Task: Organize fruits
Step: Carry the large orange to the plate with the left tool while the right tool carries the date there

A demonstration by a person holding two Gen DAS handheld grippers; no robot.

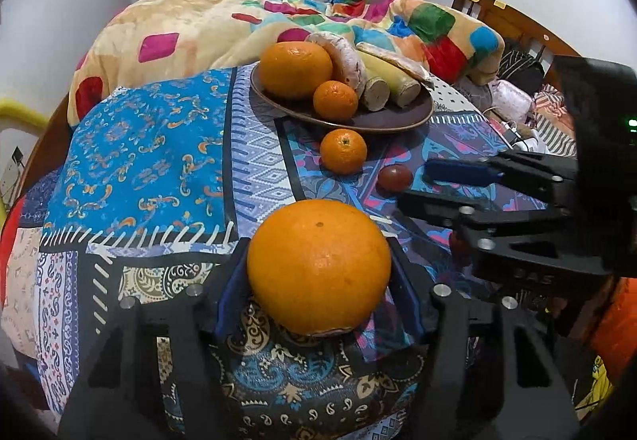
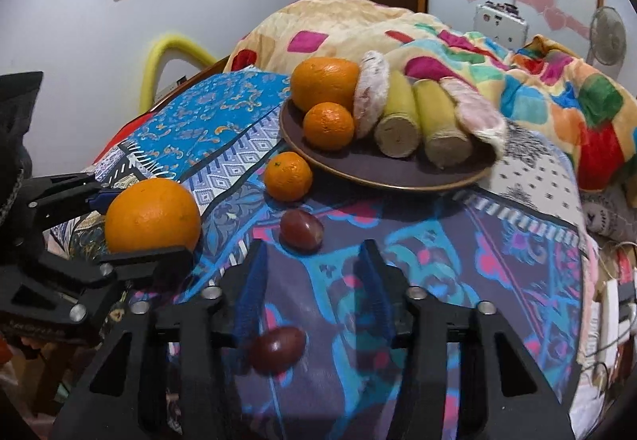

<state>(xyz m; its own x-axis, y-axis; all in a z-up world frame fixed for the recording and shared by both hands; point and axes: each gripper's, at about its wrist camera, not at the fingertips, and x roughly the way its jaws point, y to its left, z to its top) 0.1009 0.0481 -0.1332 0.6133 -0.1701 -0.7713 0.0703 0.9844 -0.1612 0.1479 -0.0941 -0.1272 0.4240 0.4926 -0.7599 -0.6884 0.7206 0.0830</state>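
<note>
My left gripper [image 1: 318, 265] is shut on a big orange [image 1: 318, 265], held just above the patterned bedspread; it also shows in the right wrist view [image 2: 153, 215]. A brown plate [image 1: 390, 117] holds a big orange [image 1: 294, 68], a small orange [image 1: 335, 100], sugarcane pieces and wrapped items. A small orange [image 1: 343, 150] and a dark red fruit [image 1: 394, 178] lie on the cloth in front of the plate. My right gripper [image 2: 314, 281] is open and empty. A second dark red fruit [image 2: 278, 348] lies low between its fingers, another [image 2: 301, 229] just ahead.
A folded colourful blanket [image 1: 418, 22] lies behind the plate. The bed edge drops off at the right, with cables and clutter [image 2: 613, 304]. A yellow tube [image 2: 159, 58] stands by the wall at the left.
</note>
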